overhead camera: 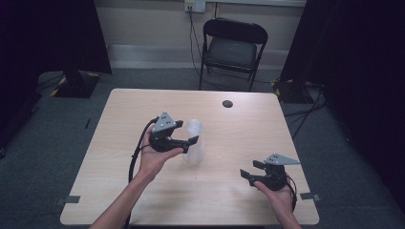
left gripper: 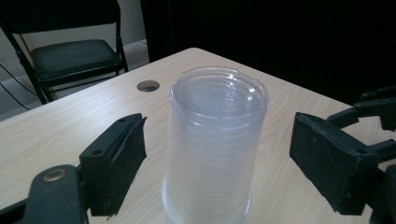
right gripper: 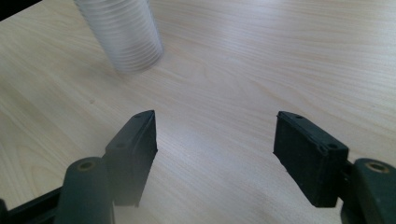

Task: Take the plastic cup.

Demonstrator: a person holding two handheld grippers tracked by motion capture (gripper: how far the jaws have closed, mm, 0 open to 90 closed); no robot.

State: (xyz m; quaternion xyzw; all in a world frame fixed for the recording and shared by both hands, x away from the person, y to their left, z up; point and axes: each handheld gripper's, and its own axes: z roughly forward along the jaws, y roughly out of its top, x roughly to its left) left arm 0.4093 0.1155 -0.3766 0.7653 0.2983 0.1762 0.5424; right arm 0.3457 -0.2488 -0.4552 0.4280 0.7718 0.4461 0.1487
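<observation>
High view: left gripper (overhead camera: 191, 134) at tabletop (overhead camera: 239, 133) centre, palm underneath, jaws spread wide around upright cup stack (overhead camera: 194, 142), not touching. Right gripper (overhead camera: 249, 170) at 4 o'clock, hand beneath, jaws wide apart, holding nothing.

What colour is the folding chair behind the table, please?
Black folding chair, seen best in the high view.
</observation>
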